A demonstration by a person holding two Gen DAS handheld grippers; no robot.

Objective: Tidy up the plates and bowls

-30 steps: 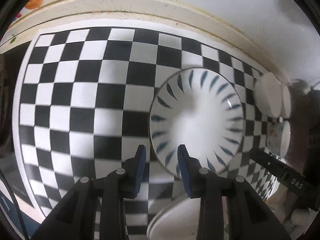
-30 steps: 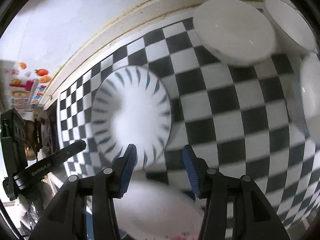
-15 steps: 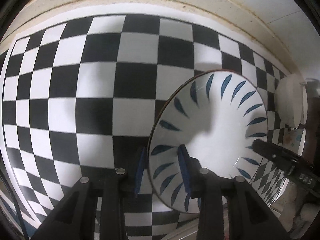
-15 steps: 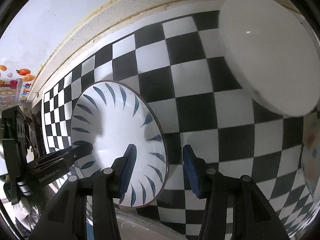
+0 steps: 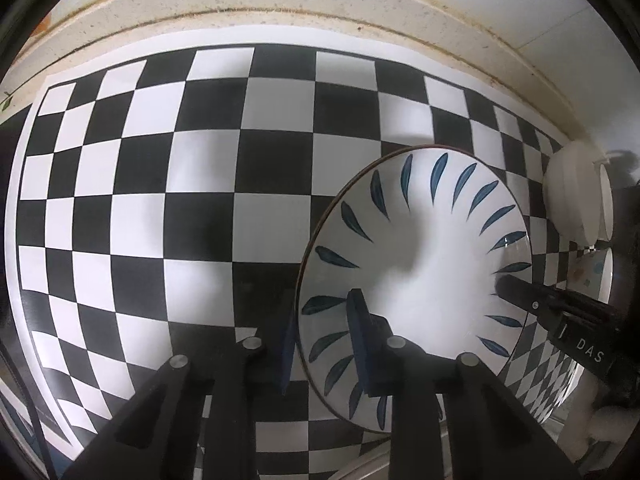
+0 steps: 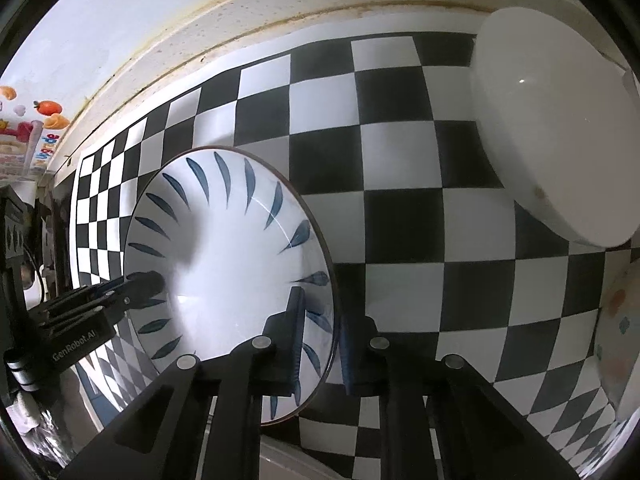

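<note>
A white bowl with blue leaf strokes (image 5: 432, 264) (image 6: 224, 264) sits on the black-and-white checkered mat (image 5: 160, 184) (image 6: 400, 200). My left gripper (image 5: 324, 336) straddles the bowl's left rim, one pad outside and one inside. Its jaws are closing and the pads look pressed on the rim. My right gripper (image 6: 320, 332) straddles the opposite rim in the same way, its jaws closing tight on the wall. Each gripper's black finger also shows across the bowl in the other view: the right gripper (image 5: 520, 292) and the left gripper (image 6: 140, 284).
A white upturned bowl (image 6: 552, 128) (image 5: 572, 196) stands at the mat's right end, with a patterned bowl (image 6: 616, 328) (image 5: 592, 276) beside it. A white plate rim (image 5: 360, 464) lies just below the grippers. A stained ledge (image 5: 320, 12) and wall run behind the mat.
Both grippers came down over the bowl, which now fills more of each view. Their jaws narrowed from wide apart to clamping opposite sides of the rim.
</note>
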